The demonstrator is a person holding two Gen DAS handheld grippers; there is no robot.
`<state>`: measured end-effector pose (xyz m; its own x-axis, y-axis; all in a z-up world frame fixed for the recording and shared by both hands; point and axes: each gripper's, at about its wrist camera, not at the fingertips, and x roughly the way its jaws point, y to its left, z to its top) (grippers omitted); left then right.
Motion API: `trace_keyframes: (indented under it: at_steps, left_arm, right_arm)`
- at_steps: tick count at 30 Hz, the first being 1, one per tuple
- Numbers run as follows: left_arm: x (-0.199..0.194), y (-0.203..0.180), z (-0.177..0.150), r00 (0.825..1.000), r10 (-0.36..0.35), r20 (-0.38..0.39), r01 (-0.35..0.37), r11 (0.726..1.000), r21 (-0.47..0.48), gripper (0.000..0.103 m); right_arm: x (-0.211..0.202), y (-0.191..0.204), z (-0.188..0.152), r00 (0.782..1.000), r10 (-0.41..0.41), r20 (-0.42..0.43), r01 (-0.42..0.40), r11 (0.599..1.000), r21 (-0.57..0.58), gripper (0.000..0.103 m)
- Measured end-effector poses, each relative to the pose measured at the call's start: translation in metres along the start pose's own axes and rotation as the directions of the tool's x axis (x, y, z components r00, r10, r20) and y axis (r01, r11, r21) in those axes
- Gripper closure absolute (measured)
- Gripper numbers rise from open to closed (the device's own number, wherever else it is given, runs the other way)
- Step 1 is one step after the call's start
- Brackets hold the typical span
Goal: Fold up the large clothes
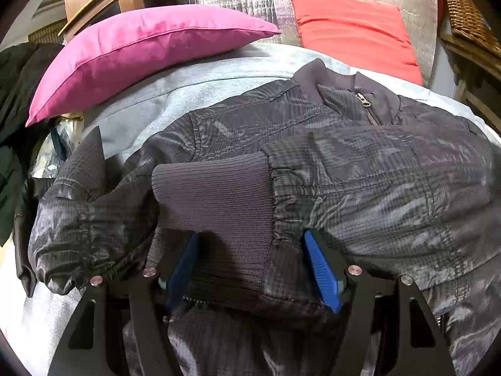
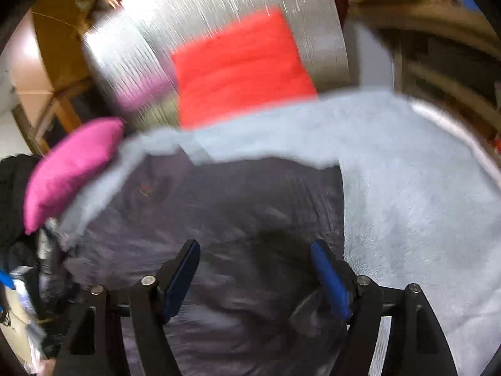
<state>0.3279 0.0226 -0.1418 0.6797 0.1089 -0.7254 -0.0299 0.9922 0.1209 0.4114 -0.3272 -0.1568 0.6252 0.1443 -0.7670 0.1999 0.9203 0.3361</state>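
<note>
Dark grey quilted zip jacket point(image 1: 360, 163) lies zipped with sleeves folded across; left hand-held gripper point(image 1: 250, 266) gapes around ribbed cuff point(image 1: 213, 194), right hand-held gripper point(image 2: 255, 275) spread, empty; next, likely fold hem upward

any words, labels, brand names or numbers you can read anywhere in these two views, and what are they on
None can be read in either view.
jacket: no print or label shows; the zipper pull is too small to show any marking.
A small reddish mark on the jacket in the right wrist view is too blurred to read.
pink cushion and red cushion: plain fabric, no text.
left gripper and right gripper: no markings visible.
</note>
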Motion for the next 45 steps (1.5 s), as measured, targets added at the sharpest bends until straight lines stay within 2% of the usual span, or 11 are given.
trace_keyframes:
  at_steps: [8,10,12,16,22,25,29,37,38,40,45]
  left_arm:
    - [0.003,0.003,0.003,1.0,-0.003,0.002,0.003,1.0,-0.014,0.031]
    - [0.004,0.003,0.005,1.0,0.002,0.0,-0.002,1.0,-0.012,0.03]
    - [0.005,0.001,0.008,1.0,0.012,-0.009,-0.012,1.0,-0.007,0.028]
    - [-0.016,0.014,0.02,0.999,-0.028,-0.044,0.028,1.0,0.002,0.028]
    - [-0.091,0.1,0.008,0.991,-0.071,0.11,0.085,0.988,-0.13,0.019]
    - [-0.105,0.162,-0.002,0.993,0.046,0.112,-0.016,0.968,-0.249,0.019]
    - [-0.082,0.248,-0.007,0.971,0.234,-0.038,-0.231,0.893,-0.387,0.018]
    - [-0.003,0.279,-0.002,0.895,0.377,-0.237,-0.432,0.865,-0.257,0.018]
    - [0.007,0.279,-0.004,0.885,0.383,-0.265,-0.444,0.865,-0.235,0.023]
    - [0.014,0.283,-0.01,0.881,0.364,-0.303,-0.442,0.861,-0.252,0.086]
    - [-0.018,0.291,-0.002,0.916,0.326,-0.236,-0.389,0.867,-0.312,0.09]
  right_arm:
    - [-0.064,0.014,-0.023,0.98,0.093,0.176,-0.092,0.996,-0.012,0.025]
    - [-0.064,0.026,-0.037,0.985,0.087,0.15,-0.075,0.994,-0.079,0.021]
    - [-0.028,0.038,-0.049,1.0,0.01,-0.007,-0.011,0.987,-0.161,0.012]
    - [-0.056,0.056,-0.046,0.998,-0.023,0.066,0.035,0.981,-0.191,0.013]
    - [-0.113,0.071,-0.097,0.99,0.051,0.13,-0.015,0.965,-0.262,0.013]
    - [-0.105,0.081,-0.139,0.995,0.032,0.092,0.0,0.945,-0.328,0.013]
    - [-0.086,0.084,-0.16,0.999,-0.008,0.035,0.019,0.941,-0.337,0.013]
    - [-0.08,0.085,-0.161,1.0,-0.003,0.019,0.009,0.941,-0.339,0.008]
    - [-0.077,0.084,-0.159,1.0,-0.004,0.017,0.01,0.94,-0.342,0.007]
    - [-0.069,0.091,-0.157,1.0,-0.002,0.016,0.007,0.94,-0.341,0.006]
    - [-0.07,0.085,-0.157,1.0,0.023,0.018,-0.016,0.946,-0.322,0.006]
